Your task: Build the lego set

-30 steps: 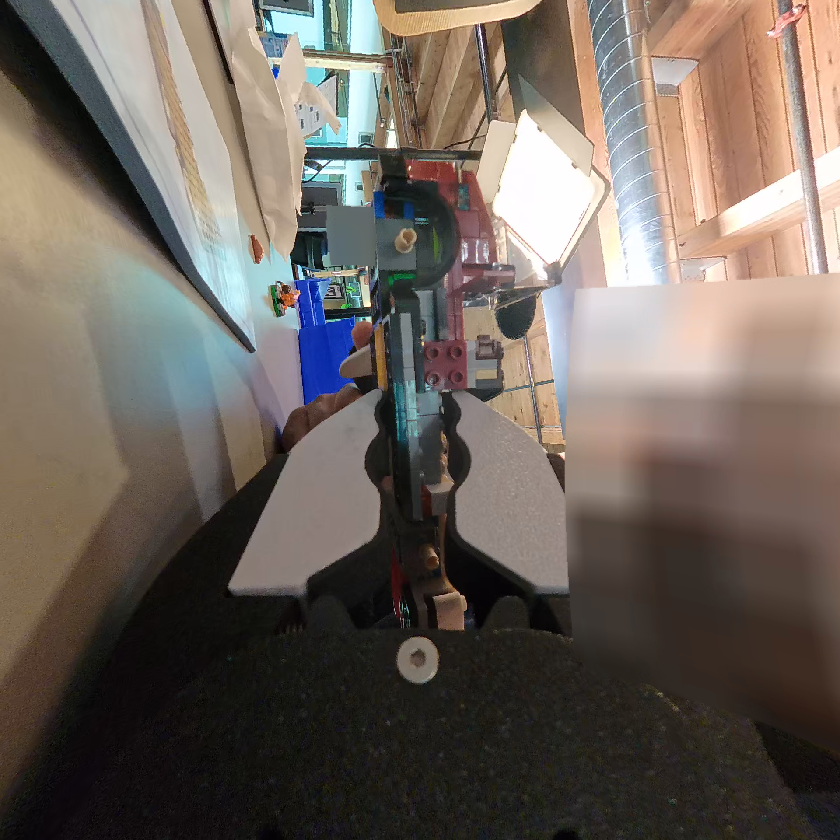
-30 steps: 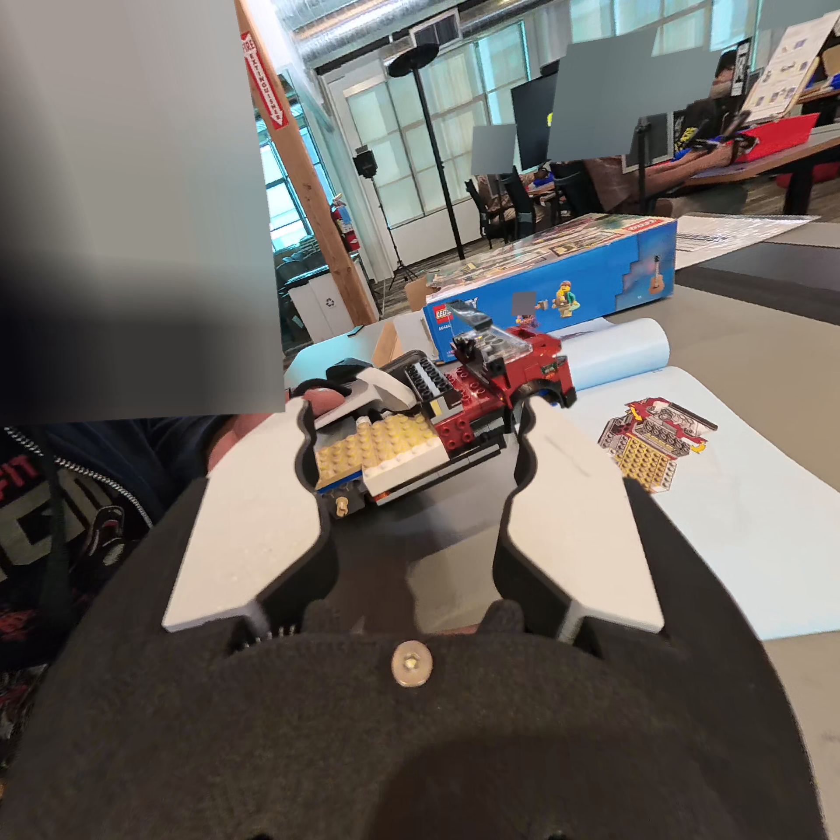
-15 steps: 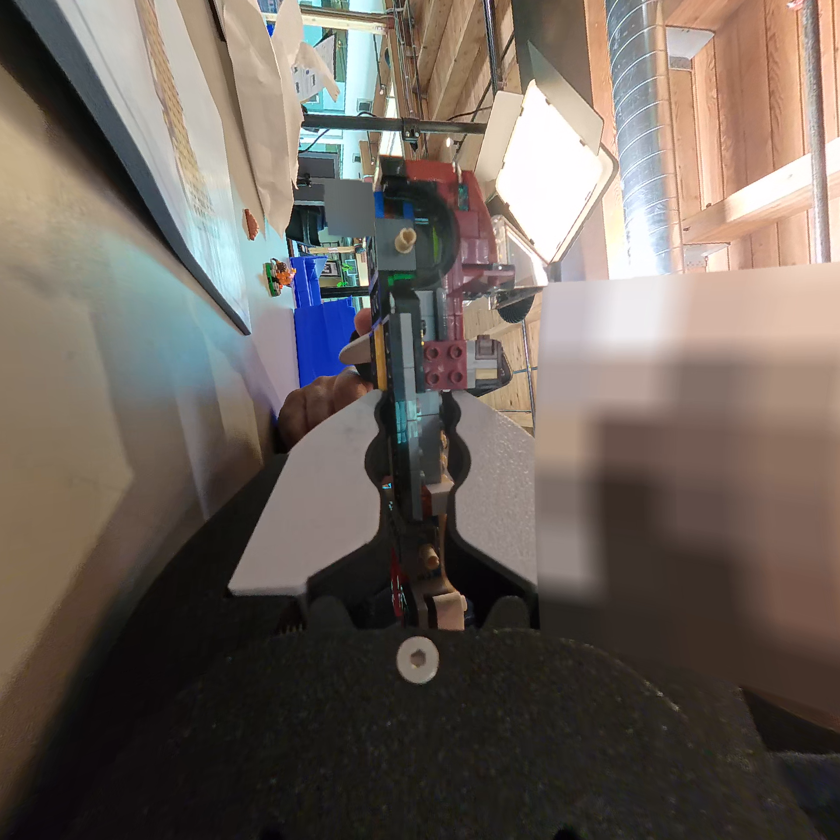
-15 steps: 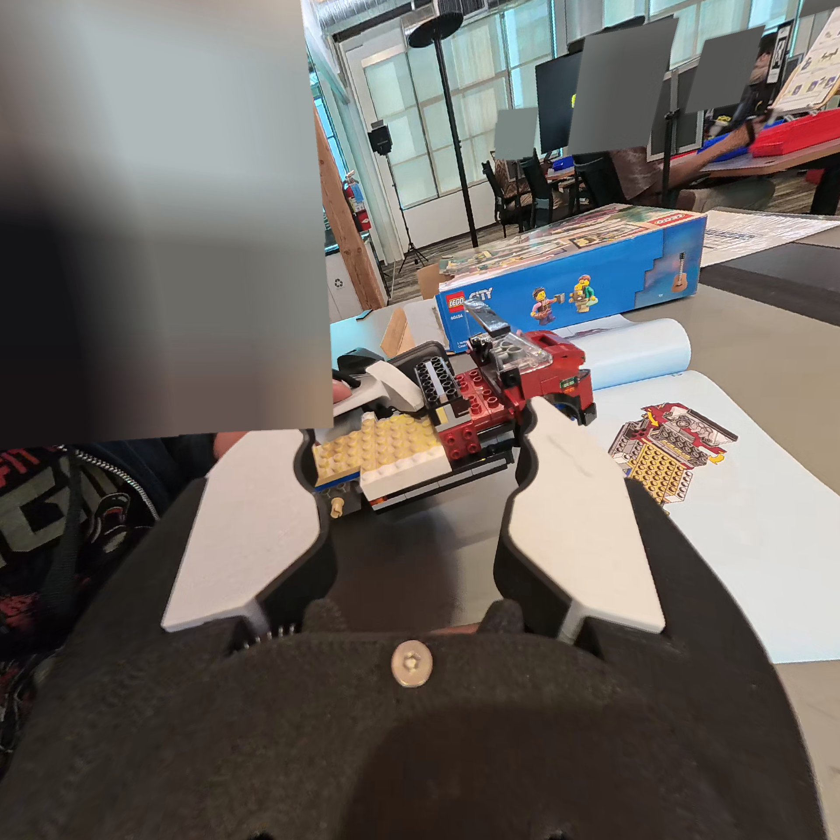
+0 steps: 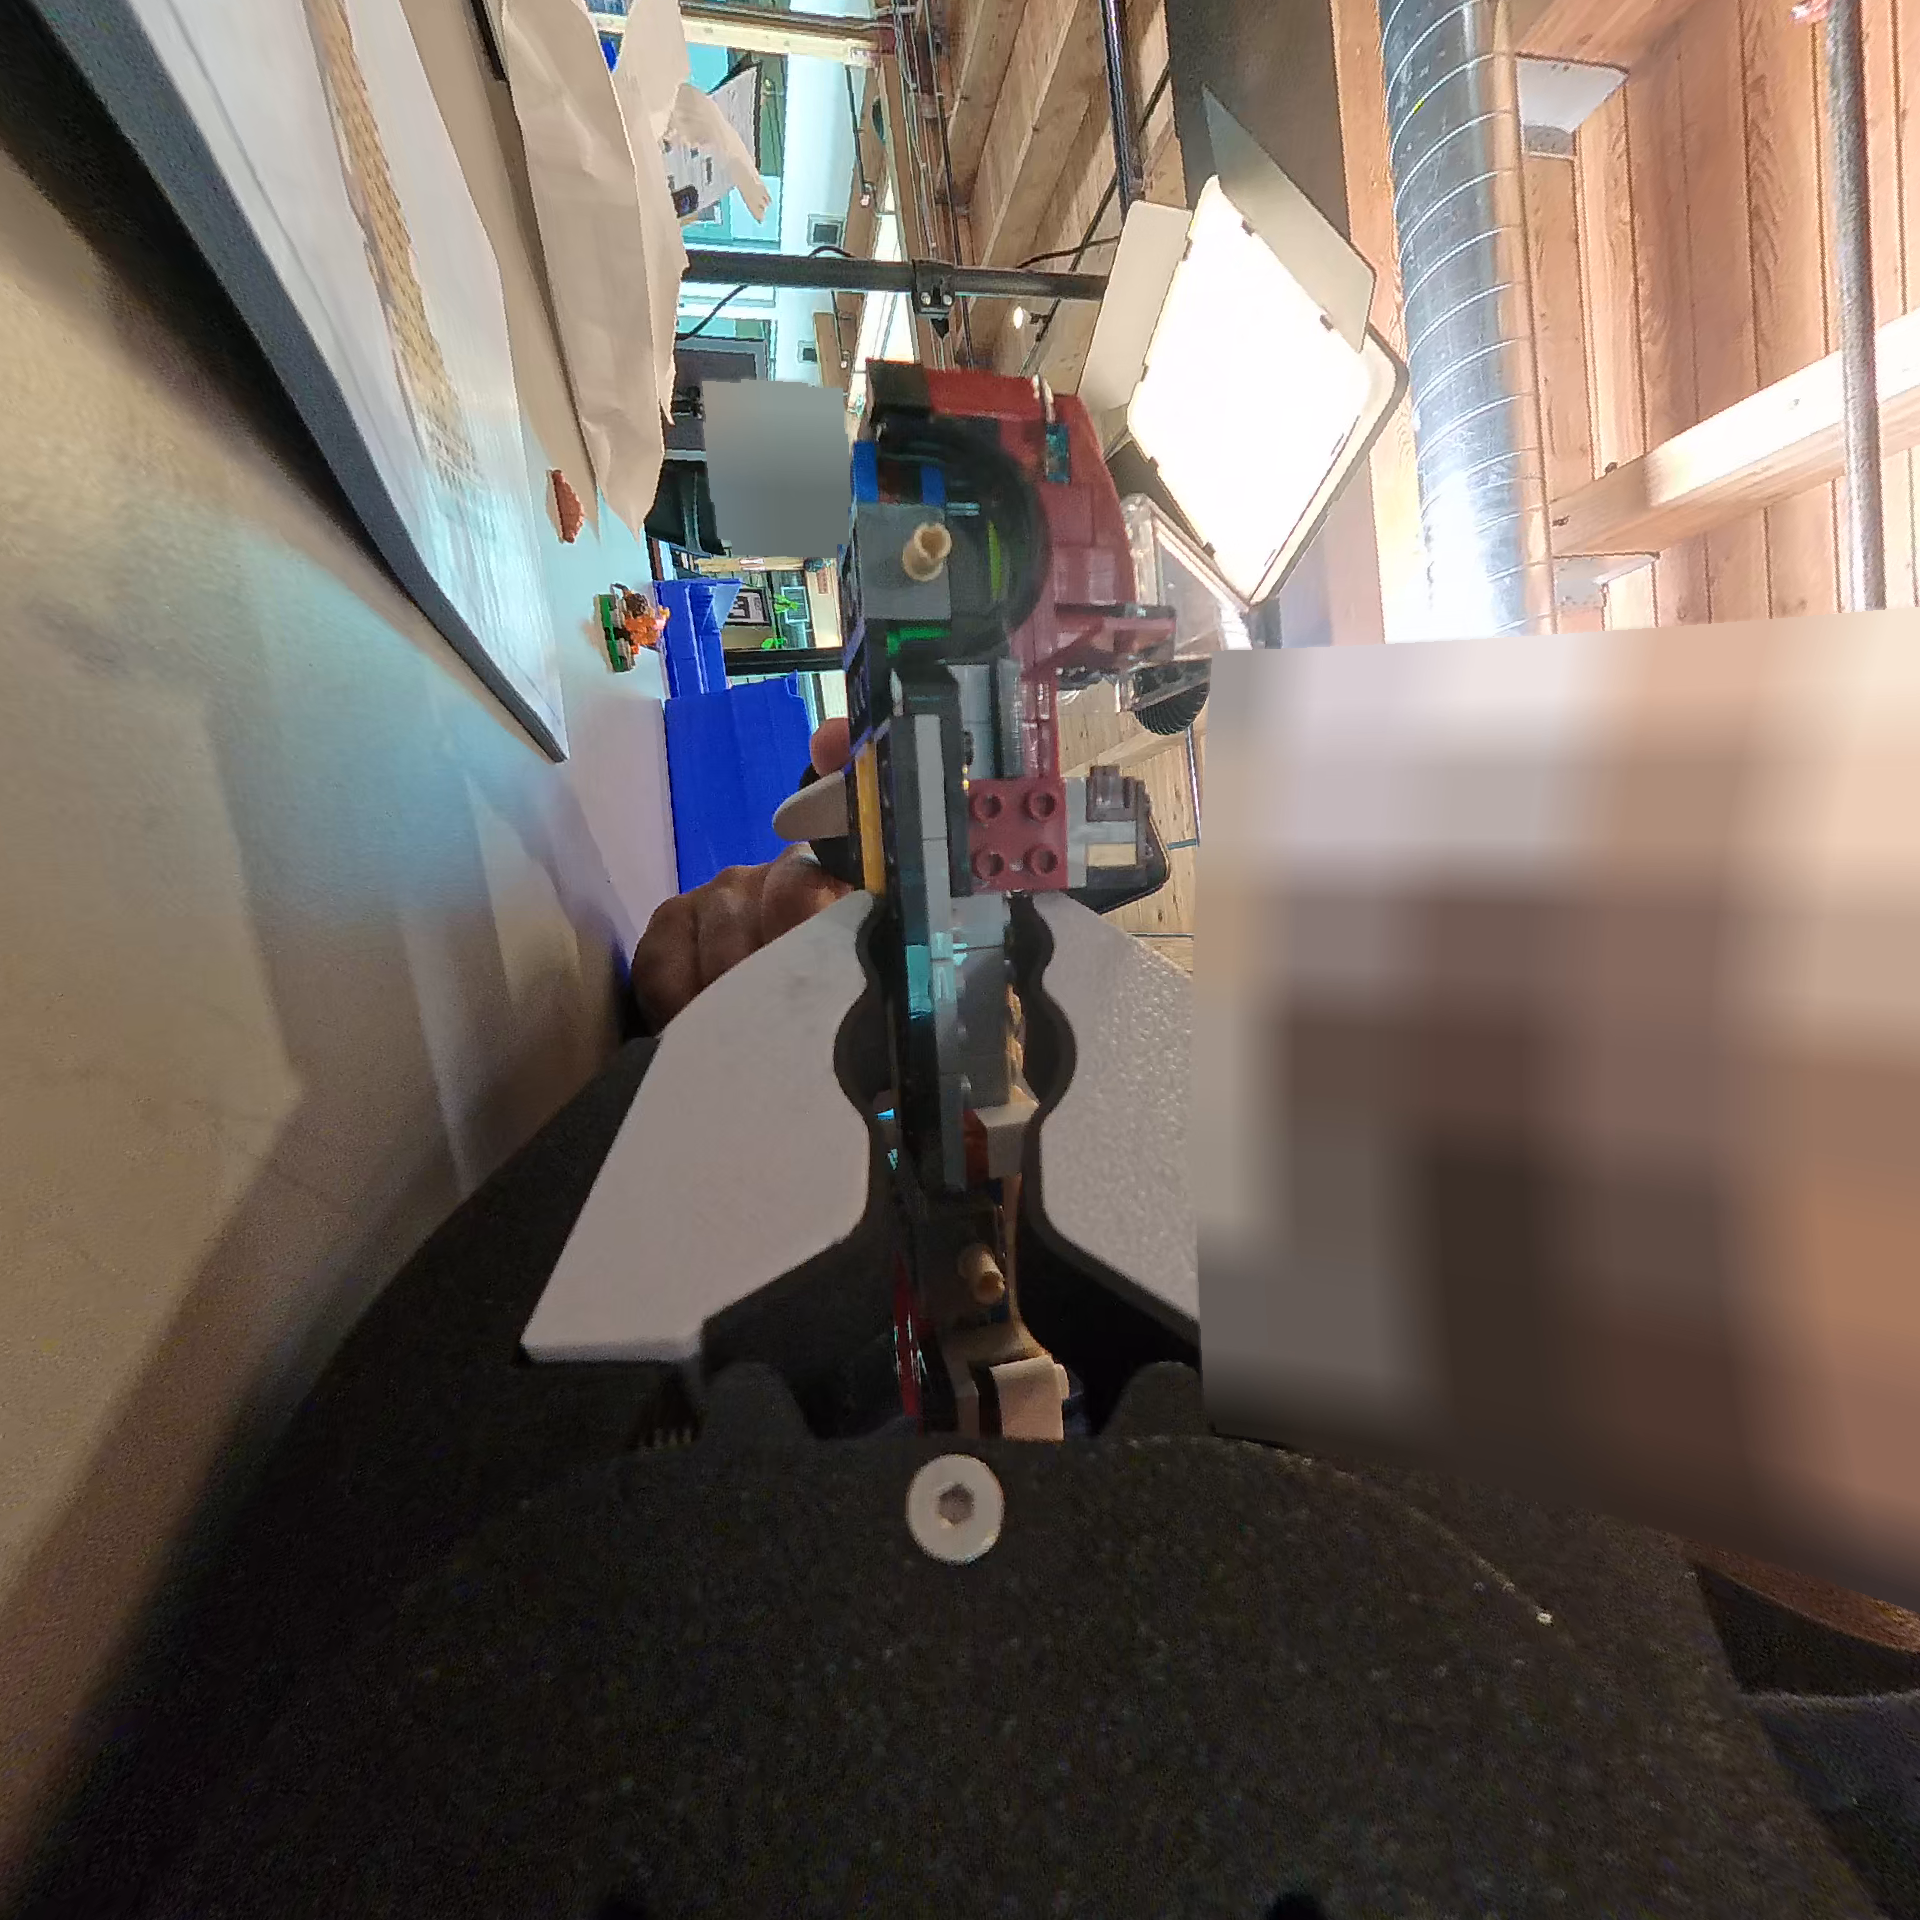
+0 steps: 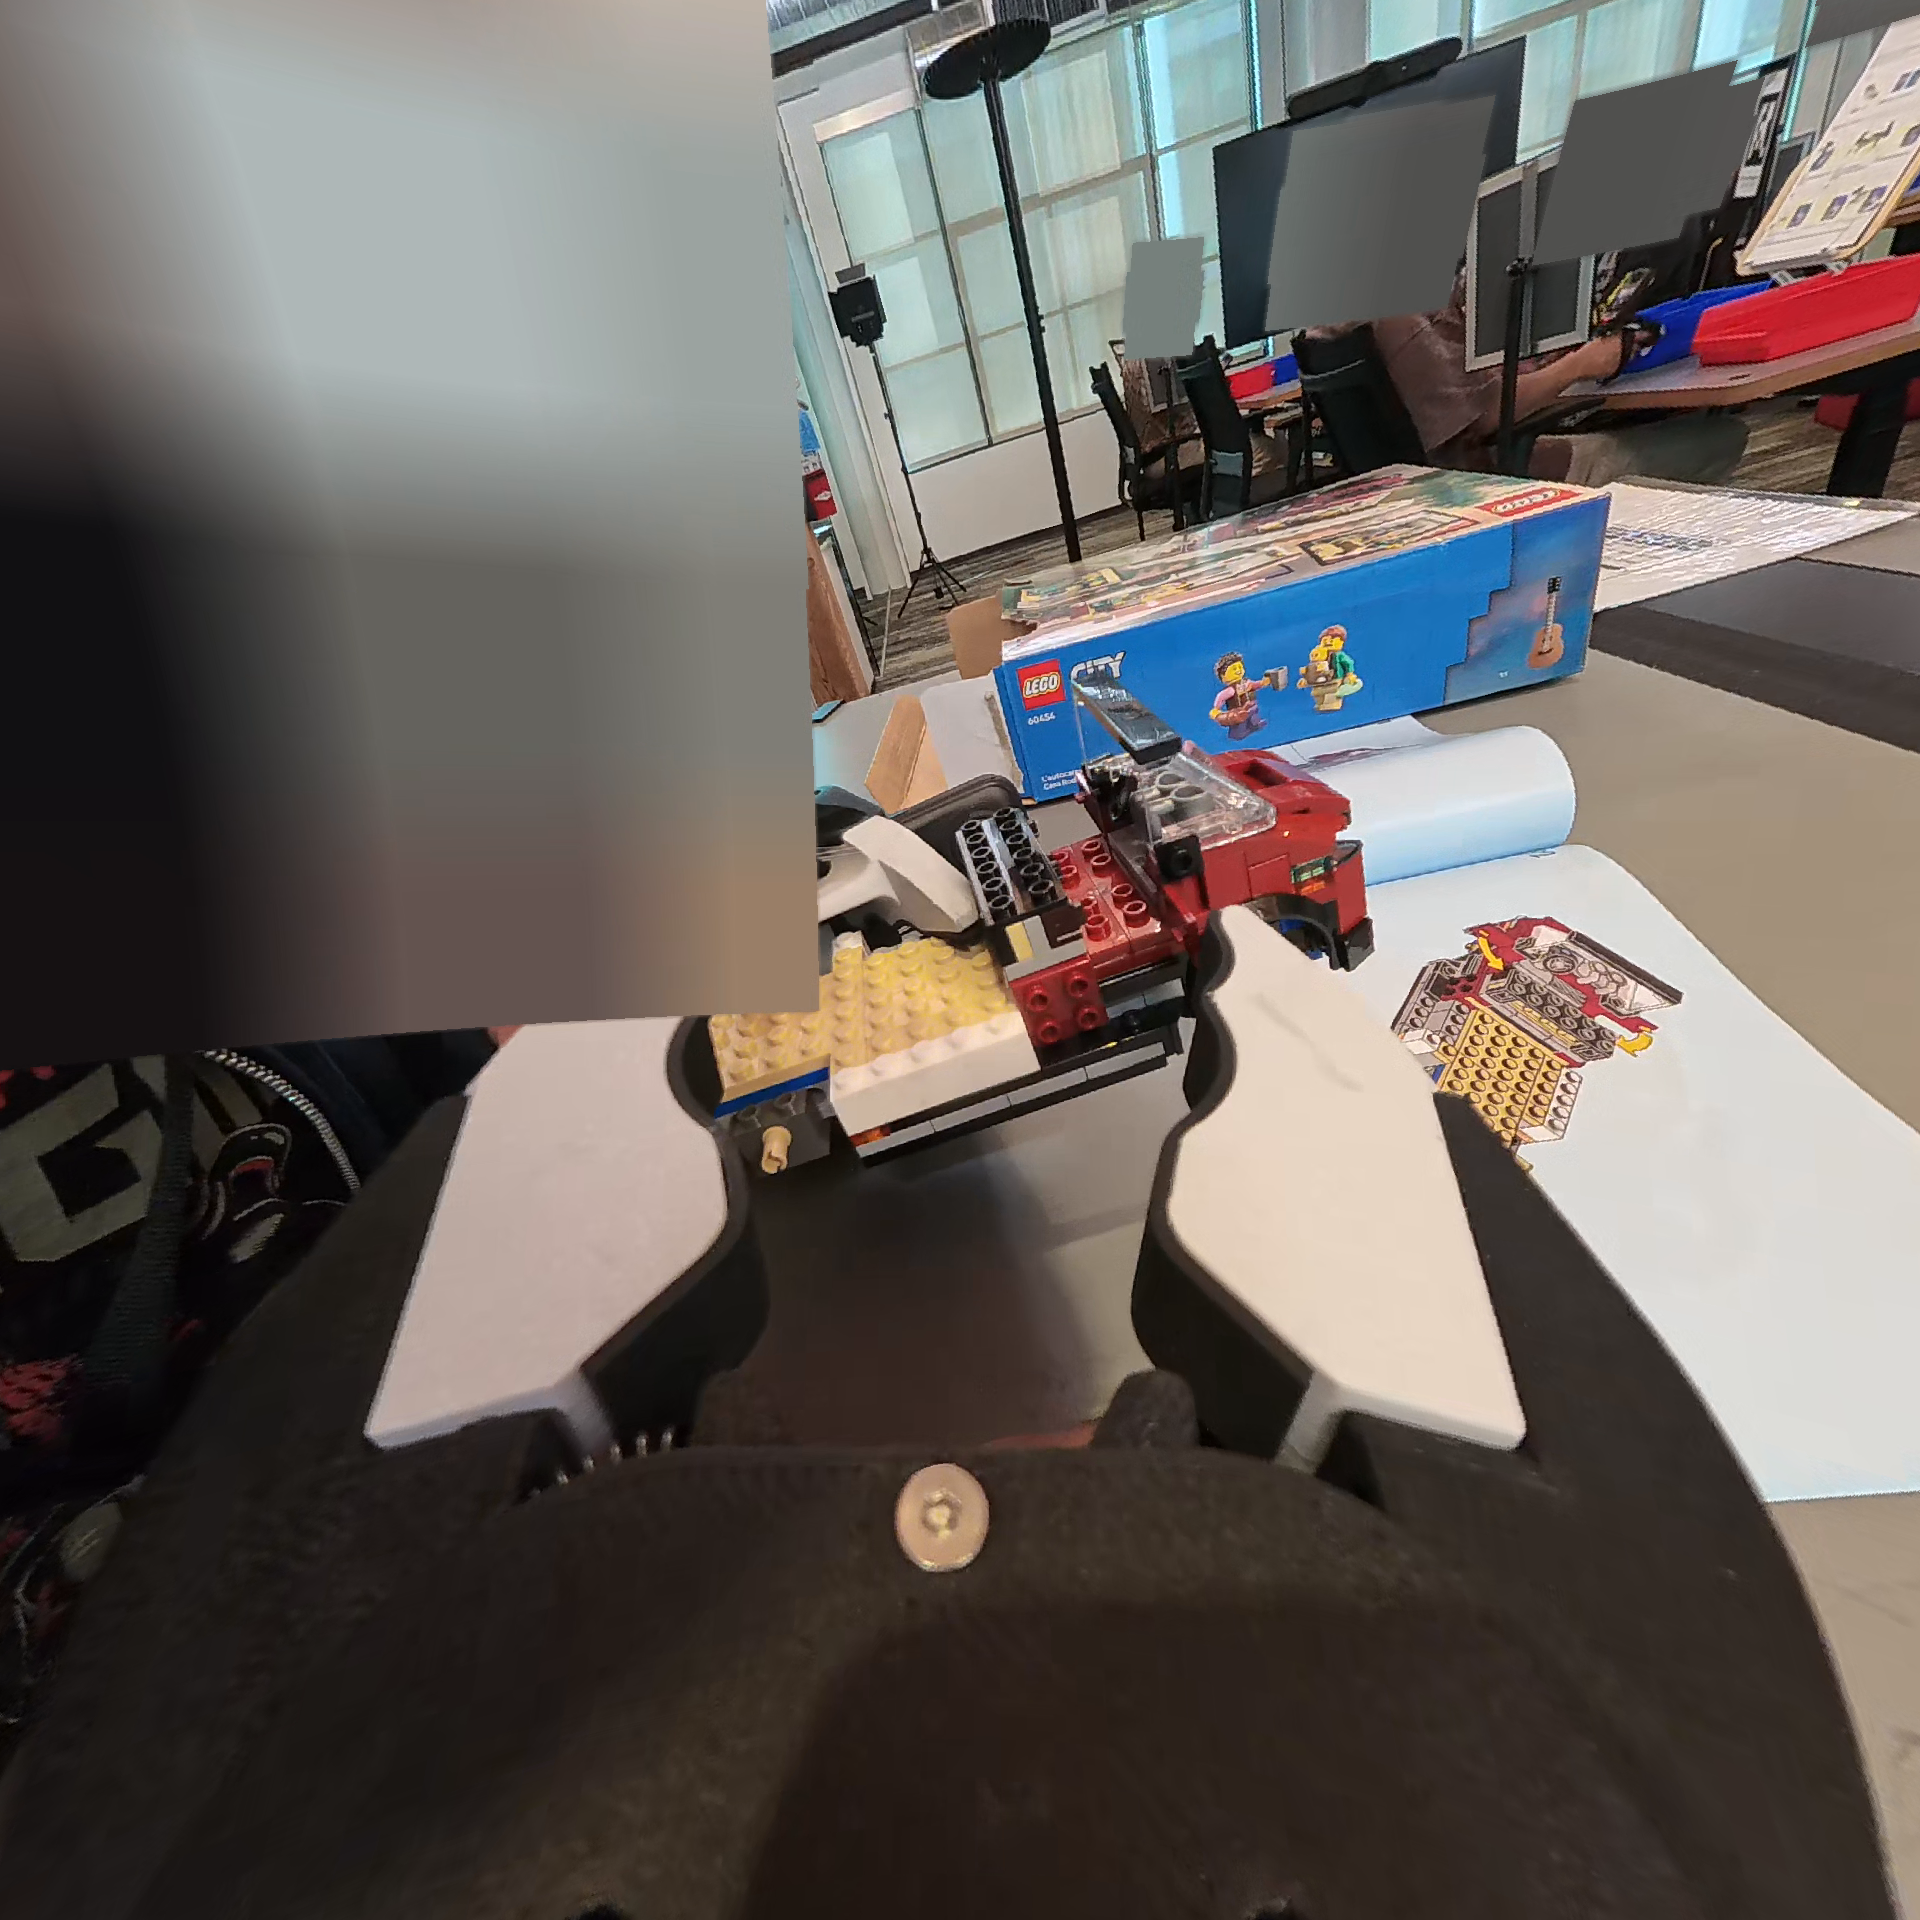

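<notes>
Little has changed: the left tool point(image 5: 951, 925) stays clamped on the dark-red and tan brick-built truck point(image 6: 1049, 977), held above the grey table point(image 6: 1714, 727); the right tool point(image 6: 961, 997) has edged closer, its jaws spread wide around it.

Blue toy-brick box point(image 6: 1309, 634) carries a logo, brand name and a number; open instruction booklet point(image 6: 1662, 1143) shows only pictures

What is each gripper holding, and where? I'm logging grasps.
Left gripper clamps the brick truck by its chassis edge, behind the cab. Right gripper is open, holding nothing.
</notes>
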`<state>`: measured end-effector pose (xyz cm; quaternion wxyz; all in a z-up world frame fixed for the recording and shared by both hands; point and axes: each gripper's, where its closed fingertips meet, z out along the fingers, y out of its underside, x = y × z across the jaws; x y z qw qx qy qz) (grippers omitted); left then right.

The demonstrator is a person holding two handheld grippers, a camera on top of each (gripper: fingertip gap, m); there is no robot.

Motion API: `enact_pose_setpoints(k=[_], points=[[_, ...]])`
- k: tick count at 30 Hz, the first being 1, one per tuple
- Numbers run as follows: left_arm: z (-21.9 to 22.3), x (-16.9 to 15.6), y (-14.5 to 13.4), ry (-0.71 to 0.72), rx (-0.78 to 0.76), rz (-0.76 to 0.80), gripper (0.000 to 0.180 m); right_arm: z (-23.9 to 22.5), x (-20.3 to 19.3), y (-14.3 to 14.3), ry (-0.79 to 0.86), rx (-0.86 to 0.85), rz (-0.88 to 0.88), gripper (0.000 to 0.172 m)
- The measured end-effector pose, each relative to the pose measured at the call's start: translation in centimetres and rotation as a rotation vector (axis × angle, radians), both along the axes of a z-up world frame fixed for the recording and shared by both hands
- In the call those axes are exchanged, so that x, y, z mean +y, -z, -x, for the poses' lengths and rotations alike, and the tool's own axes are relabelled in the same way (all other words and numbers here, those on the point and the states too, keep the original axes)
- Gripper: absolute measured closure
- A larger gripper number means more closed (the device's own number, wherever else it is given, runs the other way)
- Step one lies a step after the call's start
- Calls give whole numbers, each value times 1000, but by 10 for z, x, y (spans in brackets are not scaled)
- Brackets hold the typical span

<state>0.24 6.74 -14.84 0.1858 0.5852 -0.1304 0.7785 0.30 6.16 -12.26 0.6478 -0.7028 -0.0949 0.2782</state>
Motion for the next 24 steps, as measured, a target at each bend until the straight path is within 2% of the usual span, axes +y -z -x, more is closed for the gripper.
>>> enact_pose_setpoints(k=[24], points=[[0,0,2,-2,11,-12,159,-1,0,2,0,21,18,83]])
